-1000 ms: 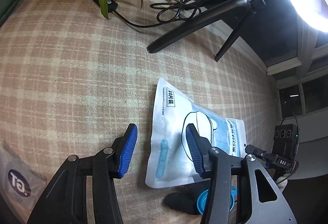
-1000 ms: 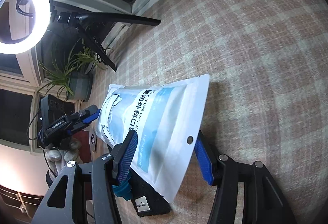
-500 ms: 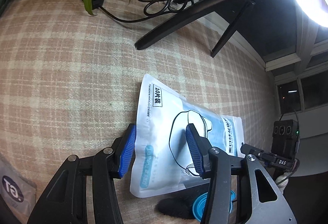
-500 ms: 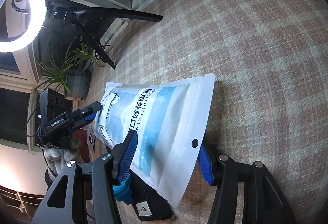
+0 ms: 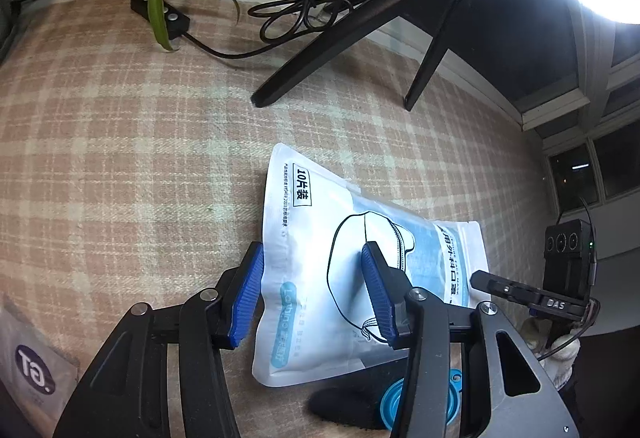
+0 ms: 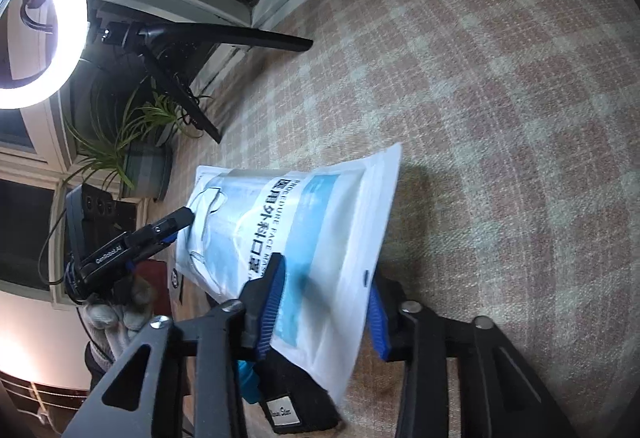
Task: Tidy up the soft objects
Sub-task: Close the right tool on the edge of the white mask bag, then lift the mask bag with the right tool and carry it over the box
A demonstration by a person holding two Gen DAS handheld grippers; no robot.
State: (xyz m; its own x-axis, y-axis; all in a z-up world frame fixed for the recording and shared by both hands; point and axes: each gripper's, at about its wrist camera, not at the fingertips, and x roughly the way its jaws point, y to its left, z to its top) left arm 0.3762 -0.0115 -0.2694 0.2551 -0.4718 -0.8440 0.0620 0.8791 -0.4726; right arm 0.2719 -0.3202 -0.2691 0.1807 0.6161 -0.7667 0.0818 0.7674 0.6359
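Note:
A white and blue pack of face masks lies on the pink plaid cloth; it also shows in the right wrist view. My left gripper is open, its fingers straddling the pack's near left corner. My right gripper is open, its fingers on either side of the pack's end with the hang hole, the pack lying over the right finger. A black soft object and a blue item lie under the pack's edge.
A ring light on a black tripod stands at the cloth's far edge. A coiled cable with a switch, and a potted plant, are beside it. A grey bag with a logo lies at the left.
The left gripper has moved right until its fingers straddle the pack's corner. The right gripper has closed in a little around the pack's end, which has lifted slightly.

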